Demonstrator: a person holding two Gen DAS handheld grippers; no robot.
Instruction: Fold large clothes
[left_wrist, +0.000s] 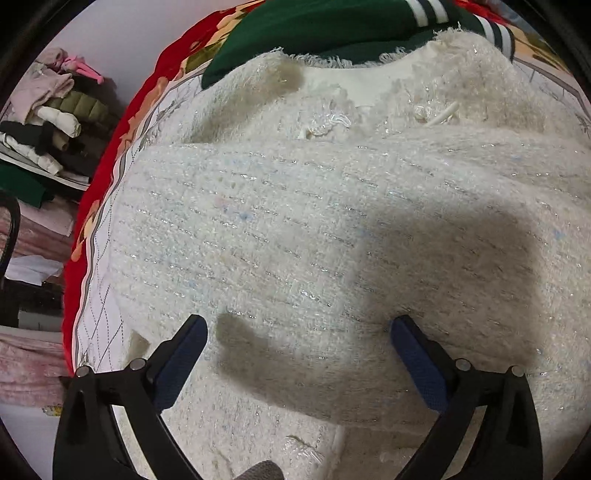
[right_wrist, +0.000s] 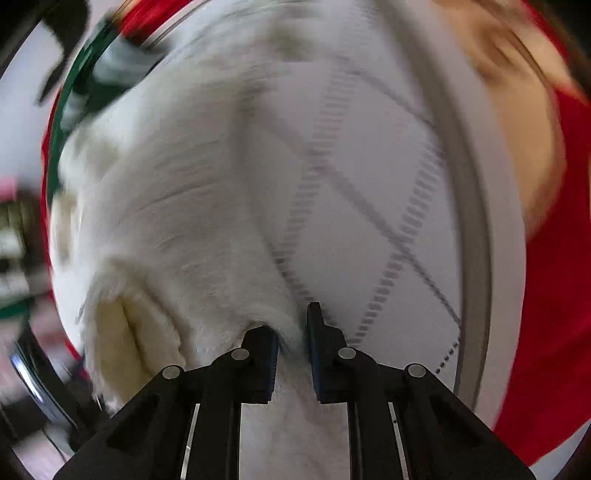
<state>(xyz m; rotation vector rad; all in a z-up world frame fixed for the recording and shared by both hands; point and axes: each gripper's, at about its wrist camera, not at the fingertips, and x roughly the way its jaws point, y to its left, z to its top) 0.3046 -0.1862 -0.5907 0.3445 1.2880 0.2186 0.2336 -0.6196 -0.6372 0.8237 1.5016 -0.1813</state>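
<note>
A cream tweed jacket (left_wrist: 295, 221) with silver threads lies spread on the quilted bed cover, one part folded across its body below the neckline. My left gripper (left_wrist: 299, 325) is open, its blue-padded fingers (left_wrist: 184, 354) wide apart just above the jacket's lower part, holding nothing. My right gripper (right_wrist: 291, 325) is shut on a fold of the jacket's fuzzy edge (right_wrist: 184, 240), with cloth pinched between the nearly closed fingers. The right wrist view is blurred by motion.
A dark green garment (left_wrist: 332, 29) with white stripes lies beyond the jacket. The white quilted bed cover (right_wrist: 369, 184) has a red floral border (left_wrist: 110, 155). Stacked folded clothes (left_wrist: 55, 122) sit on shelves at the left.
</note>
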